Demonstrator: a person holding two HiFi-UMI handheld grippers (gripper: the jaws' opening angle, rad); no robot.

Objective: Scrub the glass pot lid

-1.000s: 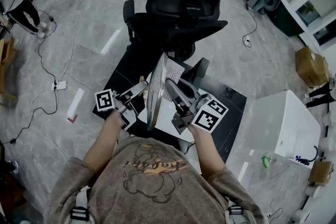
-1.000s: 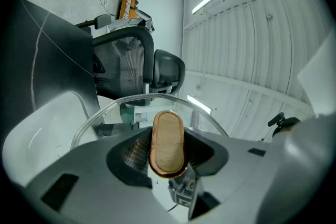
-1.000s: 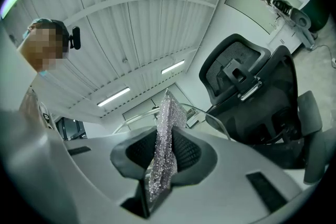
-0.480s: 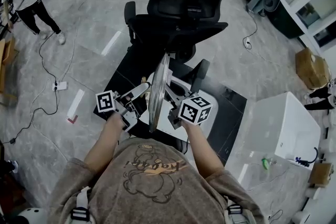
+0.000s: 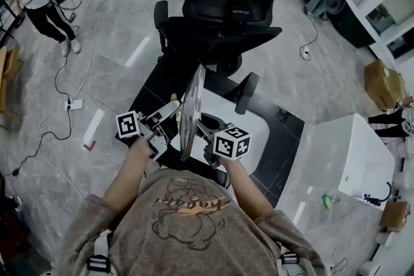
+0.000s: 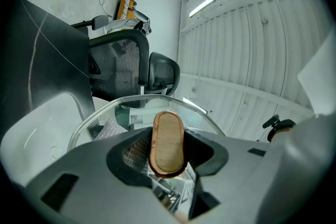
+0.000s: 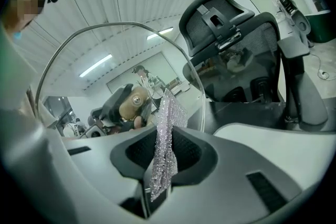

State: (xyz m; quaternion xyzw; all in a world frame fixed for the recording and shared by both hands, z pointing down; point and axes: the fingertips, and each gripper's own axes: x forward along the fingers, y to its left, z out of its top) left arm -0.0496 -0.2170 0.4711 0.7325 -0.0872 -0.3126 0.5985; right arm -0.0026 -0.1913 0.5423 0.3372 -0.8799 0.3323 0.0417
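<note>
Head view: our left fingers [image 5: 165,114] pinch the lid [image 5: 192,106] by its knob [image 6: 168,142], right fingers [image 5: 204,130] pinch a cloth [image 7: 167,139]; we should press it flat on the glass.

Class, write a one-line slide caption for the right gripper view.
Right gripper pinches a silvery mesh scrubbing cloth at the upright round glass pot lid, black office chair behind.

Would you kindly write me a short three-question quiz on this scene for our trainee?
1. True or false: the glass pot lid is held lying flat.
2. What does the right hand-held gripper clamp? A: a sponge. B: a silvery mesh scrubbing cloth. C: a brush.
3. Fill in: the left hand-held gripper holds the lid by its wooden ____.

Key:
1. False; it stands on edge between the two grippers.
2. B.
3. knob.
</note>
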